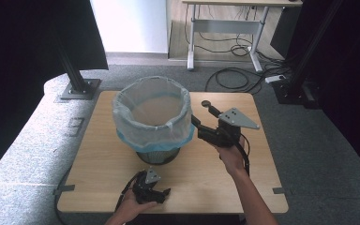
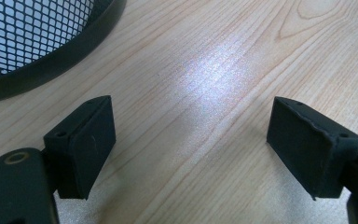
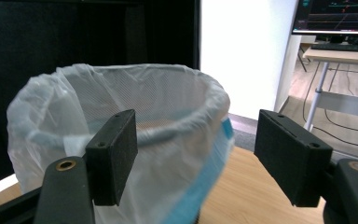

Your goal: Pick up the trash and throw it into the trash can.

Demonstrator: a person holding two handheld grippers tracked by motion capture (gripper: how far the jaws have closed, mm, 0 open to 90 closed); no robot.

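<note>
A black mesh waste bin [image 1: 157, 154] stands on the wooden table [image 1: 98, 154], lined with a thin white bag [image 1: 152, 115] folded over its rim, a blue band at the fold's lower edge. My right gripper [image 1: 196, 123] is open, its jaws close beside the bag's right side at rim height. In the right gripper view the bag [image 3: 168, 107] sits just beyond the right gripper [image 3: 196, 154], with nothing between the jaws. My left gripper [image 1: 163, 193] rests low near the table's front edge, open. In the left gripper view it [image 2: 191, 140] spans bare wood, the bin's base ring [image 2: 51, 60] at upper left.
A grey padded surface [image 1: 23, 154] borders the table on the left, with a black post foot [image 1: 77, 88] on it. Cables [image 1: 236, 77] lie on the carpet behind, below a white desk frame [image 1: 225, 26]. A small dark round object [image 1: 206, 103] sits on the table's far right.
</note>
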